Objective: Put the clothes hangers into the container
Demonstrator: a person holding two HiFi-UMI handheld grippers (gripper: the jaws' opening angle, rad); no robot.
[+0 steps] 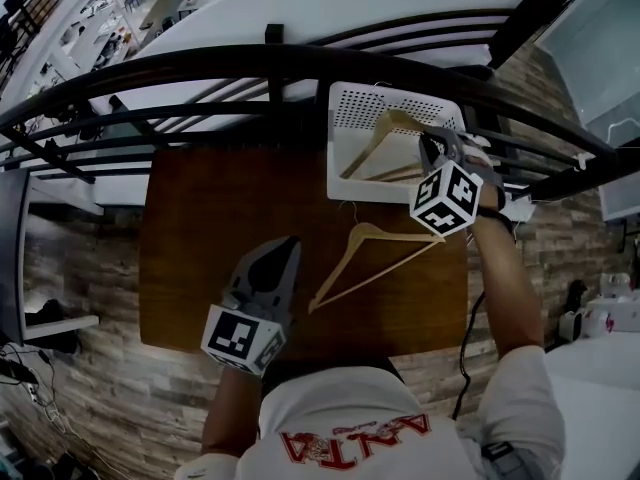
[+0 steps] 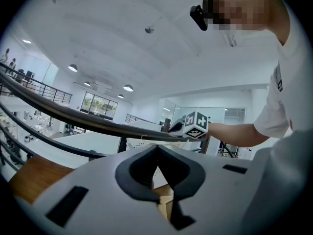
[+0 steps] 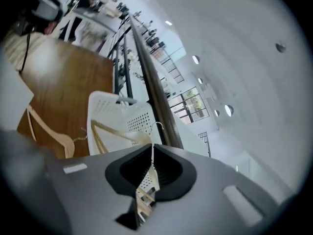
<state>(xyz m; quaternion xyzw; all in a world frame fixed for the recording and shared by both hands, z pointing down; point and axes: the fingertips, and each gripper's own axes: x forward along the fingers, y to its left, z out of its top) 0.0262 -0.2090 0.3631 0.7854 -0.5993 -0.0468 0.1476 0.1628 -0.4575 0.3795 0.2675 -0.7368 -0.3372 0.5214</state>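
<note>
- Brown wooden surface beneath a dark railing, with a white perforated basket at its far right corner.
- One wooden hanger lies inside the basket; a second hanger rests on the surface just in front of it.
- Right hand-held gripper hangs over the basket, jaws pressed together.
- Left hand-held gripper sits toward the near edge, jaws also together.
</note>
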